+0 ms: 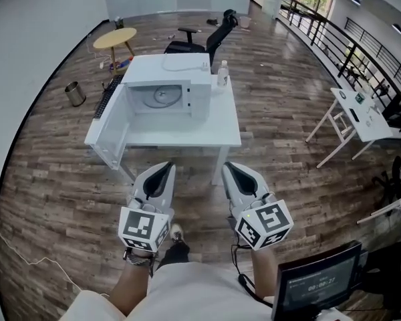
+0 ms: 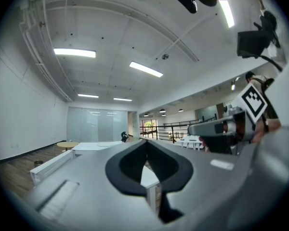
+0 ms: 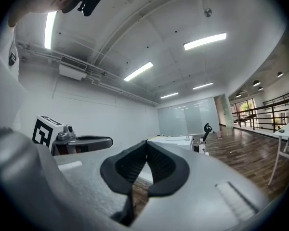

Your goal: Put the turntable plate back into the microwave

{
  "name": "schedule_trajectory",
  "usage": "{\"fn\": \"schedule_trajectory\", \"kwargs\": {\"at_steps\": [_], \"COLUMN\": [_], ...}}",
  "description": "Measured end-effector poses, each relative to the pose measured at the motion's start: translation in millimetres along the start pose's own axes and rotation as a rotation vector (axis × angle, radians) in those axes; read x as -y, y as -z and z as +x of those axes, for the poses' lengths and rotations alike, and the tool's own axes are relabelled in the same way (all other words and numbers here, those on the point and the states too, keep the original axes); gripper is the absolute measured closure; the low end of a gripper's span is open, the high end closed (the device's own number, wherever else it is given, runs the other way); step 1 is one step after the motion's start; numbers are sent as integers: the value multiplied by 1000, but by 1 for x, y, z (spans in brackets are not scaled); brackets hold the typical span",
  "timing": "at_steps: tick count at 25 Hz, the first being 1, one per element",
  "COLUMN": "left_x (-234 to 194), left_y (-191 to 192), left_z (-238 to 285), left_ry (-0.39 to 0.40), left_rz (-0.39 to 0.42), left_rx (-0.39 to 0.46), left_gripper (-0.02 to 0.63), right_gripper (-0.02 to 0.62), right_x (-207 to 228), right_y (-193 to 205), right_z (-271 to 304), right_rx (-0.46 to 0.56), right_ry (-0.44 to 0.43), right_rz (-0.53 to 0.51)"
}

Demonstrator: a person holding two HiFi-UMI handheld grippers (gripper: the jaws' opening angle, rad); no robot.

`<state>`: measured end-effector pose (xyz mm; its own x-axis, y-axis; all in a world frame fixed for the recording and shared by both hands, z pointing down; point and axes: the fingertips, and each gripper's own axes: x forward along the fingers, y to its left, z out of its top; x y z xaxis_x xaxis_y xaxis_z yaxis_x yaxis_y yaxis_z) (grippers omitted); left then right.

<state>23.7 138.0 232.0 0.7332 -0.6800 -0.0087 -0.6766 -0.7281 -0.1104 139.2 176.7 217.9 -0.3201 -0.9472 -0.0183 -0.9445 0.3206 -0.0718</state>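
Note:
A white microwave (image 1: 170, 85) stands on a white table (image 1: 220, 129) some way ahead of me, its door (image 1: 112, 134) swung wide open to the left. A round turntable plate (image 1: 162, 96) shows inside the cavity. My left gripper (image 1: 165, 168) and right gripper (image 1: 228, 168) are held side by side short of the table, both pointing level at it. Both are shut with nothing between the pads. The left gripper view shows its jaws (image 2: 145, 146) closed; the right gripper view shows its jaws (image 3: 147, 148) closed too.
A water bottle (image 1: 222, 73) stands on the table right of the microwave. Behind are an office chair (image 1: 207, 39) and a round yellow table (image 1: 115, 39). A bin (image 1: 75, 93) sits at left, white desks (image 1: 361, 116) at right, a monitor (image 1: 317, 283) by my right side.

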Motion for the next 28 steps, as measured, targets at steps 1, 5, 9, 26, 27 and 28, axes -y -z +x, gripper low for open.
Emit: {"fn": "schedule_trajectory", "kwargs": {"at_steps": [1, 5, 9, 26, 27, 28], "left_x": [7, 32, 52, 55, 56, 58], "left_y": [1, 9, 10, -13, -13, -12], "left_z": [-6, -36, -61, -129, -131, -134], "left_ry": [-4, -34, -53, -109, -100, -89], "left_rz": [0, -22, -27, -1, -1, 1], "left_rx": [-2, -18, -27, -16, -16, -17], "left_gripper": [603, 603, 603, 603, 603, 603], "right_gripper": [592, 592, 592, 592, 592, 592], "right_x": [-2, -18, -30, -74, -80, -85], "right_y": [4, 19, 22, 7, 8, 8], "right_z": [-8, -42, -68, -94, -95, -95], "right_rx": [-8, -36, -46, -56, -58, -60], "right_ry": [0, -16, -34, -127, -138, -143], "right_rz": [7, 31, 36, -13, -12, -11]}}
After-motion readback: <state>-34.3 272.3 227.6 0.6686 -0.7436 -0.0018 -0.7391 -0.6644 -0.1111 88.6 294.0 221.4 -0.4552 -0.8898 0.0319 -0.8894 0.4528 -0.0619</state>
